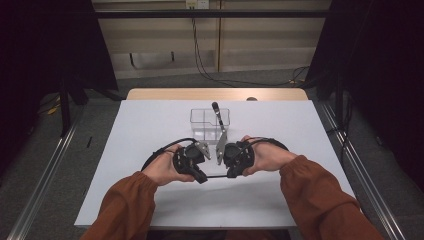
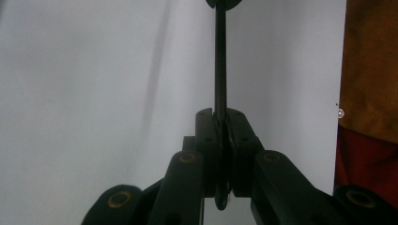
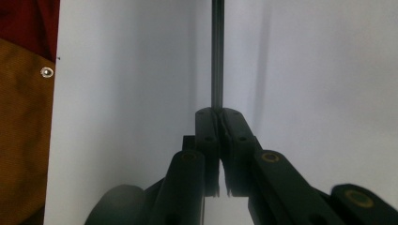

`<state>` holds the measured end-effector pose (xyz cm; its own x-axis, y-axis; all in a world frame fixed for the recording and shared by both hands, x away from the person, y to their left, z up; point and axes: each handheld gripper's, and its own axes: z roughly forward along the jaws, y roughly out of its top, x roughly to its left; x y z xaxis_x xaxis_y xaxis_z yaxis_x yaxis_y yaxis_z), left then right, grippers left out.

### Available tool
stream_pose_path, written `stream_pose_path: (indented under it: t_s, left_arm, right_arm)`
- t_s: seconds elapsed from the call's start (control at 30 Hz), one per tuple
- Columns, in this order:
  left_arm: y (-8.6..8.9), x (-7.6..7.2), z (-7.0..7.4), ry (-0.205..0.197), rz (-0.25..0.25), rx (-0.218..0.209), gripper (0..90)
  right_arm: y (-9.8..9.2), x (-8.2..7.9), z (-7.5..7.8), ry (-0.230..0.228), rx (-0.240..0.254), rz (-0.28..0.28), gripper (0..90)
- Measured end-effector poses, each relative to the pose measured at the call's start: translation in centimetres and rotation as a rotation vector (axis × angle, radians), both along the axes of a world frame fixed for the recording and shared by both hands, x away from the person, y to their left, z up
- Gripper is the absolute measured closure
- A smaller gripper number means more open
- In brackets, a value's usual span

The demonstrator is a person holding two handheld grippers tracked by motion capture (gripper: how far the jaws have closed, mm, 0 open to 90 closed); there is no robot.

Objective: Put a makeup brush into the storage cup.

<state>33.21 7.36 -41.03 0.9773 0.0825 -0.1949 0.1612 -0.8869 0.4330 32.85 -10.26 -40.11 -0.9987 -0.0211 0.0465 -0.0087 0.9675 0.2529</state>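
A thin black rod spans level between my two grippers above the white table. My left gripper points right and is shut on the rod's left end. My right gripper points left and is shut on the other end. In the left gripper view the rod runs straight up from the shut left gripper. The right gripper view has the same rod rising from between the pressed pads of the right gripper.
A clear plastic box stands just beyond the grippers at mid-table, with a black-handled tool leaning in it. Orange sleeves come in from the near edge. Metal rails flank the table and cables hang at the back wall.
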Motion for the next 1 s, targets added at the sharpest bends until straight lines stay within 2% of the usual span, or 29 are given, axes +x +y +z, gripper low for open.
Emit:
stream_pose_path:
  t_s: [0.27,0.33,0.5,0.67,0.73,0.8,0.87,1.0]
  left_arm:
    - [0.2,0.1,0.1,0.012,0.003,-0.002,85.6]
    - [0.2,0.1,0.0,0.021,0.008,0.0,85.6]
    - [0.3,0.1,0.2,0.019,0.006,-0.011,85.6]
    - [0.6,0.1,0.3,0.011,0.019,-0.012,85.6]
    - [0.7,0.0,0.3,0.01,0.023,-0.015,85.5]
    - [0.8,-0.2,0.2,0.009,0.022,-0.009,85.5]
    - [0.9,-0.4,0.0,0.011,0.023,-0.014,85.5]
    - [1.7,-0.6,-0.2,0.011,0.044,-0.024,85.5]
  right_arm:
    - [-0.1,0.2,0.0,0.012,0.02,-0.01,84.8]
    - [-0.2,0.2,0.0,0.009,0.03,-0.017,82.2]
    - [-0.5,0.2,-0.2,0.013,0.058,-0.021,70.9]
    - [-0.8,0.2,-0.1,0.012,0.093,-0.048,59.8]
    - [-1.0,0.2,-0.2,0.024,0.105,-0.055,49.2]
    - [-1.1,0.1,-0.2,0.008,0.115,-0.07,45.2]
    - [-1.2,0.1,-0.2,0.005,0.135,-0.086,36.5]
    - [-1.7,0.0,-0.4,-0.008,0.148,-0.115,28.1]
